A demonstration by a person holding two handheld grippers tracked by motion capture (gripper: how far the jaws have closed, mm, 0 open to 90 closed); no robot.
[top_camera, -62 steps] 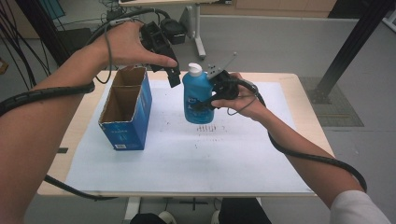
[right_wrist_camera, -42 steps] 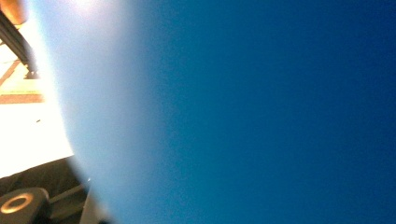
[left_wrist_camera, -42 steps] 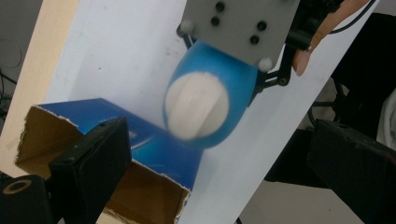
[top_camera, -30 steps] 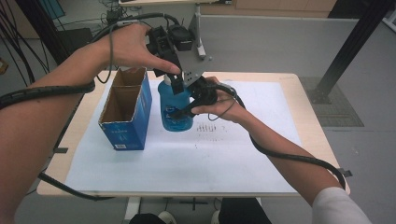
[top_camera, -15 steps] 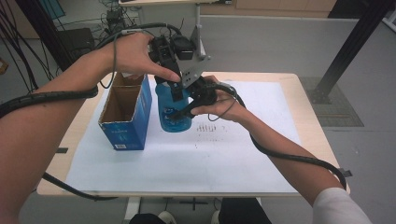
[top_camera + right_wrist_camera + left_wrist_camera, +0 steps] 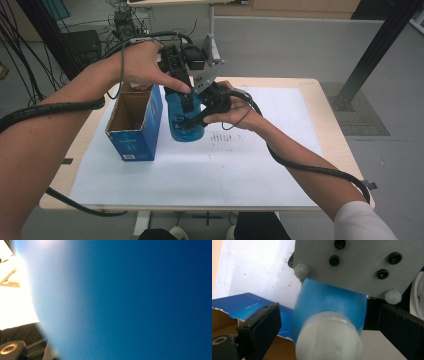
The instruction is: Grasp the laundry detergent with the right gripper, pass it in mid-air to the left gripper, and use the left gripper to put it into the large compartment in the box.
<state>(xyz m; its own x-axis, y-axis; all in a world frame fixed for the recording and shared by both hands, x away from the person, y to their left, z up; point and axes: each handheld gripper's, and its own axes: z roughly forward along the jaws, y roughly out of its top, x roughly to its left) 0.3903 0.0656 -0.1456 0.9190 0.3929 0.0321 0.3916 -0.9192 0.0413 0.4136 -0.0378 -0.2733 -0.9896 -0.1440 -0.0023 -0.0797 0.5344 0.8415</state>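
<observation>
While its white cap (image 6: 328,340) sits between wide left jaws: blue bottle (image 6: 186,120) in clamped right jaws, beside open box (image 6: 134,120).

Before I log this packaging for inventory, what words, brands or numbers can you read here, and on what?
Nothing can be read with certainty.
Blue box: a small white label low on its near face, too small to read.
Blue box side in the left gripper view: faint pale lettering, too blurred to read.
White sheet on the table: rows of tiny dark marks, illegible.
Blue bottle: no legible text.

left gripper (image 6: 186,102): pointing down, jaws spread apart | right gripper (image 6: 197,117): level, jaws clamped, forearm reaching in from the right
</observation>
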